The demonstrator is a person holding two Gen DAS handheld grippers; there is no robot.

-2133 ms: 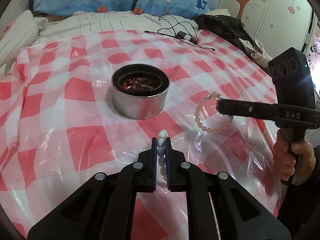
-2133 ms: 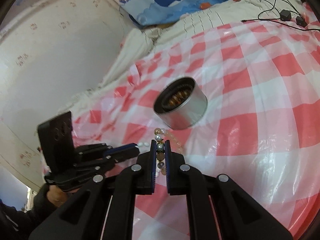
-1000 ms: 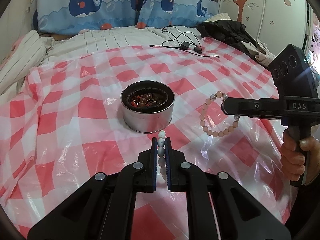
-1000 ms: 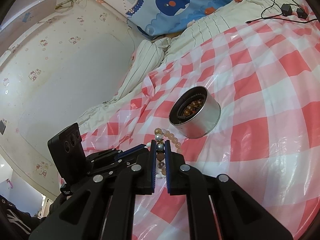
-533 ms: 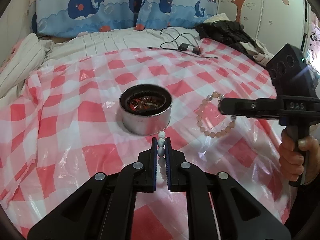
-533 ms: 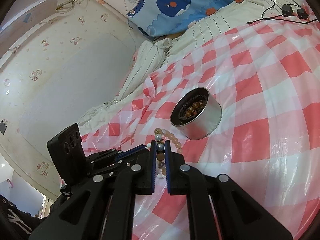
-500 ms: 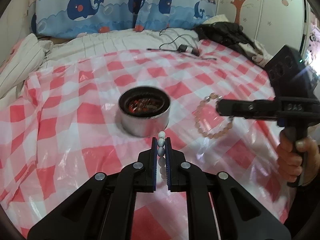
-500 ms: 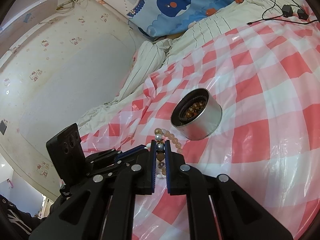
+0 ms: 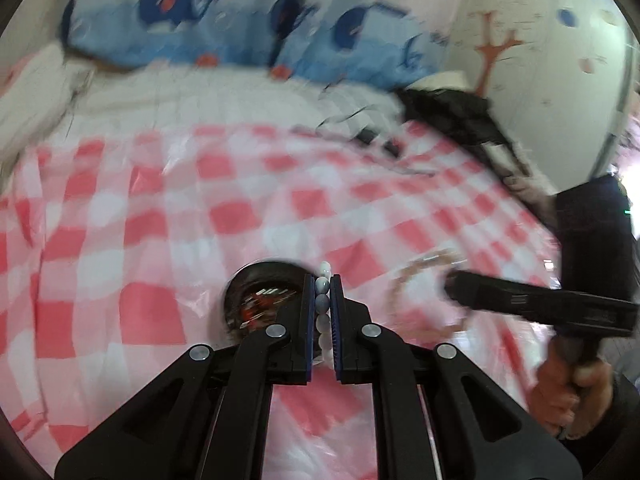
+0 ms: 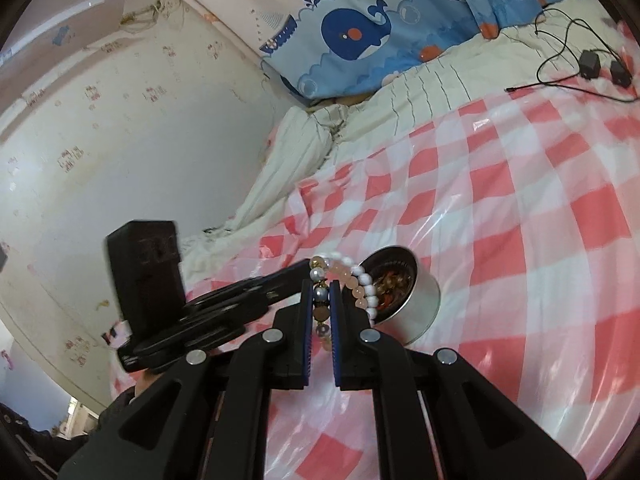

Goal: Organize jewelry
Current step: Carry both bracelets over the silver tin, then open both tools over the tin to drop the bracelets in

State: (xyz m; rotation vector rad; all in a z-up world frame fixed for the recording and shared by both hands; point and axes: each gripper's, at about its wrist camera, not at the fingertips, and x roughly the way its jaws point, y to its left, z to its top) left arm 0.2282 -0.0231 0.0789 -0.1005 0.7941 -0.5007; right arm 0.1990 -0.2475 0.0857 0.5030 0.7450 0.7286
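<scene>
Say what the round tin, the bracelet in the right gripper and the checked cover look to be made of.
Round tin: probably metal, brushed silver wall with a soft sheen.
Bracelet in the right gripper: glossy pink and white beads, stone or glass, cannot tell.
Checked cover: thin plastic film, shiny and wrinkled.

Layout. Tin (image 10: 404, 300) stands on the checked sheet (image 10: 540, 208), with beaded pieces (image 10: 394, 280) inside. From the right wrist view: pillow (image 10: 360, 32) at 12 o'clock behind the sheet, cables (image 10: 580, 60) at 2 o'clock, folded bedding (image 10: 296, 160) at 10 o'clock beside the wall (image 10: 120, 120).
</scene>
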